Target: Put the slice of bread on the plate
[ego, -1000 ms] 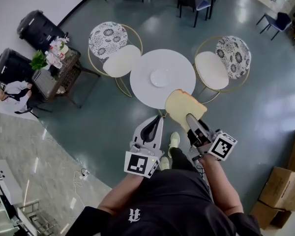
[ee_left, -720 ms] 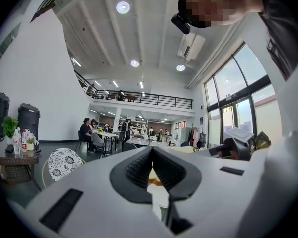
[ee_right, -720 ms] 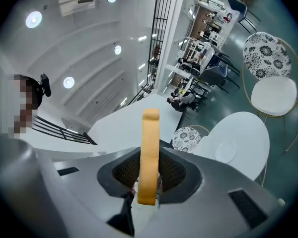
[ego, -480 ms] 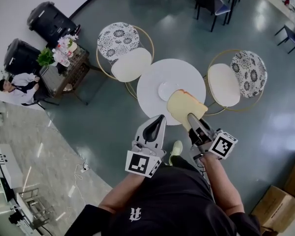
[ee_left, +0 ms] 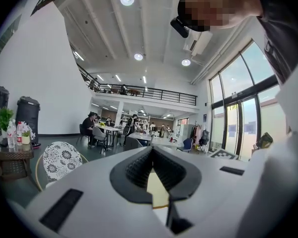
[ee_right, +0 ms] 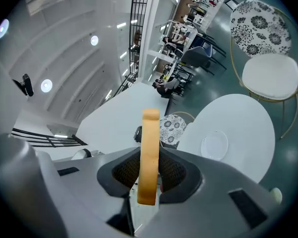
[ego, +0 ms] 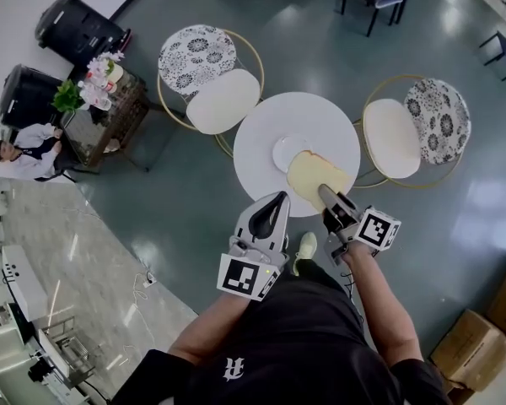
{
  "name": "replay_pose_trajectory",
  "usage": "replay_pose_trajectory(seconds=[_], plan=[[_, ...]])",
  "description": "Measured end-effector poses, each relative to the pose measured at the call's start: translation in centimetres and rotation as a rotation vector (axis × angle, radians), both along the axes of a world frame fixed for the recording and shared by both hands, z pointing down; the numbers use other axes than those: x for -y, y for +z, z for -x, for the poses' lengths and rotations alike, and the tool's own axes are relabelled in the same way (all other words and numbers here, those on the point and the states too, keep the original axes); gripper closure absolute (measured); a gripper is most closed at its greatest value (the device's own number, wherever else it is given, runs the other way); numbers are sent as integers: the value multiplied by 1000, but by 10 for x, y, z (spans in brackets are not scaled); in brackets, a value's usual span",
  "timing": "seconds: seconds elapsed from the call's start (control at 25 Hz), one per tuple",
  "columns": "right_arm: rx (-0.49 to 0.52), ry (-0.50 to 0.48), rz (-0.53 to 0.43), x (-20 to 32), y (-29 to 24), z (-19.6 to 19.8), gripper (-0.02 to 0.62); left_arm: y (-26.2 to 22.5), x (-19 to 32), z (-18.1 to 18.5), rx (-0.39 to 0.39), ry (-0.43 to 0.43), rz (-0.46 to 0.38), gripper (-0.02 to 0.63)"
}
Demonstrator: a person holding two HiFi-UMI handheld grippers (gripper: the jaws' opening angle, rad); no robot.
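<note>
A slice of bread is held flat above the near part of the round white table. My right gripper is shut on its near edge. A small white plate lies on the table, just left of the bread and partly overlapped by it. In the right gripper view the bread stands edge-on between the pads of the right gripper, with the plate ahead on the table. My left gripper hovers at the table's near edge, shut and empty. In its own view the left gripper has its pads meeting.
Two gold-framed chairs with floral backs flank the table. A side table with flowers and bottles and two black bins stand at the left, near a seated person. Cardboard boxes sit at the lower right.
Both grippers have moved forward toward the table. The bread, still held by the right gripper, has come down and now hangs over the tabletop beside the plate.
</note>
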State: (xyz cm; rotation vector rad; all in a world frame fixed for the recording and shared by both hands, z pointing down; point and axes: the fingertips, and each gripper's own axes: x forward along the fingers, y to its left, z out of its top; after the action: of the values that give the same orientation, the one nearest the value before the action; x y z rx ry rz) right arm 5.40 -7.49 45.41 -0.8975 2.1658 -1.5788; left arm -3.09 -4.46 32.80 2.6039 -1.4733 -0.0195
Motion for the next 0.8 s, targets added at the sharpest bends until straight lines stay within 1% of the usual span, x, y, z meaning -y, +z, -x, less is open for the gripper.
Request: replay_pose_trajectory(seconds=[0.16, 0.24, 0.32, 0.44, 0.6, 0.8], plan=[[-9, 2, 82, 24, 46, 11, 506, 20, 28, 1, -7, 41, 18, 600], [-40, -4, 127, 35, 73, 15, 506, 29, 41, 1, -19, 53, 47, 600], [-73, -13, 153, 47, 99, 21, 506, 37, 53, 4, -30, 58, 74, 600], [-88, -14, 208, 67, 135, 33, 506, 54, 72, 14, -32, 62, 104, 600], [-114, -31, 239, 86, 174, 45, 506, 73, 89, 22, -31, 71, 142, 600], [-181, -47, 275, 102, 211, 57, 506, 88, 103, 38, -25, 72, 171, 600]])
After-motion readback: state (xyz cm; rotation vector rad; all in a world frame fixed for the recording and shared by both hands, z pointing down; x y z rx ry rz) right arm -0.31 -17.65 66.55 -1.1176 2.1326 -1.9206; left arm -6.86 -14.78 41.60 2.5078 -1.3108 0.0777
